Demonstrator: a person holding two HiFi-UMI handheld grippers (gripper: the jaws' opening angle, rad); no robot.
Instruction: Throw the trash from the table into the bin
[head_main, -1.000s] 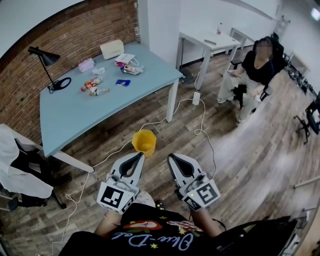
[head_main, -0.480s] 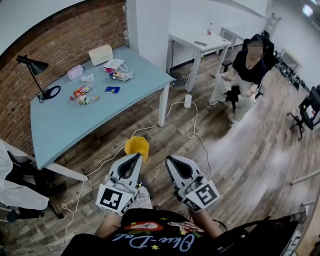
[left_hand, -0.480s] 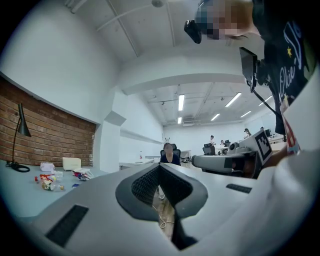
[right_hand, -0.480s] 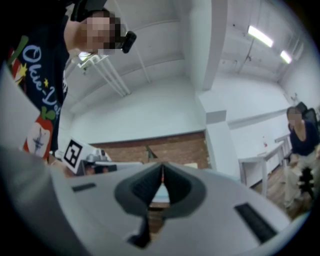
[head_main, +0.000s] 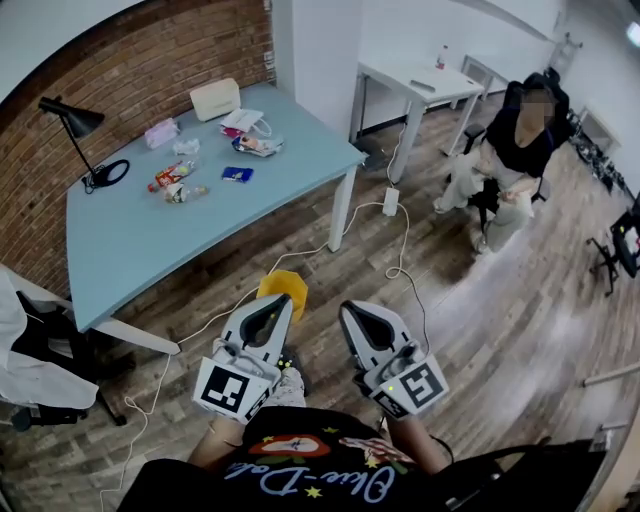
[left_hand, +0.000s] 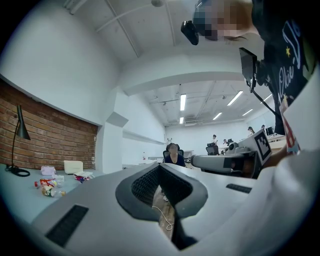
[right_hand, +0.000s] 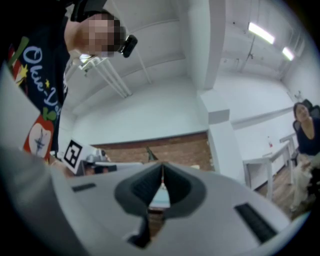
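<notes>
Yellow bin on floor, partly behind your left gripper | trash lies on blue table, wrapper print too small to read | left and right gripper jaws pressed together, empty

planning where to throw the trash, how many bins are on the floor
1: the yellow bin stands on the wood floor between the blue table and the left gripper, whose tip covers its near side. Others may lie outside the view.
</notes>
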